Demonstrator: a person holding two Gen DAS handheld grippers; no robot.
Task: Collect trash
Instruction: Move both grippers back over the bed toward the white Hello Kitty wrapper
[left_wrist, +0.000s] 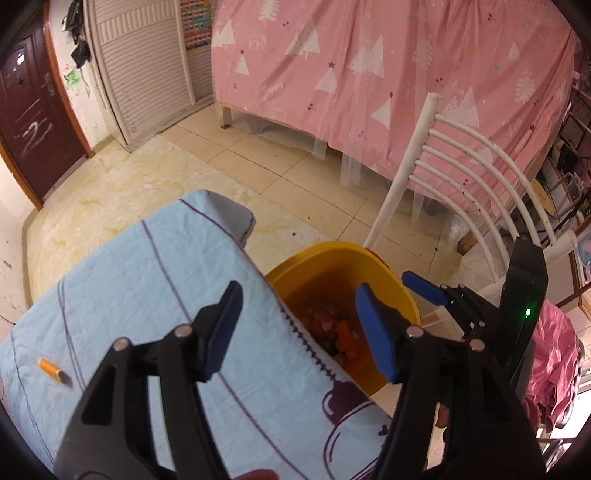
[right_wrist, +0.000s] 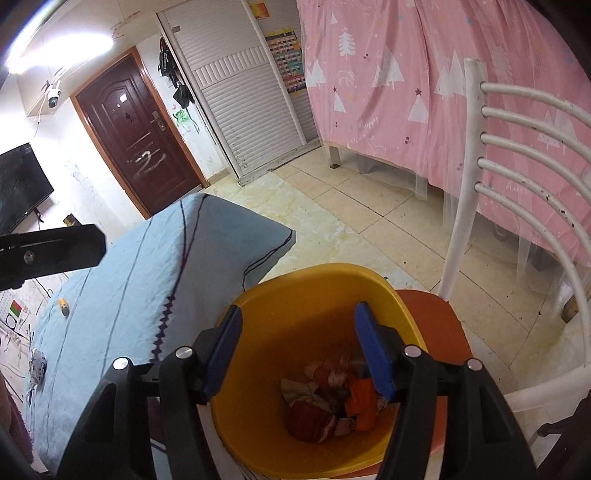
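Note:
A yellow bin (left_wrist: 373, 264) (right_wrist: 295, 291) stands beside a table under a light blue cloth (left_wrist: 147, 280) (right_wrist: 147, 266). Crumpled red, orange and beige trash (right_wrist: 325, 398) lies in its bottom, also seen in the left wrist view (left_wrist: 341, 338). My right gripper (right_wrist: 298, 354) is open and empty right above the bin's mouth. My left gripper (left_wrist: 295, 328) is open and empty over the table's edge next to the bin. The right gripper (left_wrist: 424, 291) shows at the right of the left wrist view. A small orange piece (left_wrist: 50, 367) (right_wrist: 63, 304) lies on the cloth.
A white slatted chair (left_wrist: 461, 177) (right_wrist: 517, 166) with an orange seat (right_wrist: 439, 321) holds the bin. A bed with a pink tree-print cover (left_wrist: 369, 74) (right_wrist: 424, 74) stands behind. A dark red door (right_wrist: 136, 136) and white shutter wardrobe (right_wrist: 240, 92) line the far wall. A small crumpled item (right_wrist: 37, 365) lies on the cloth.

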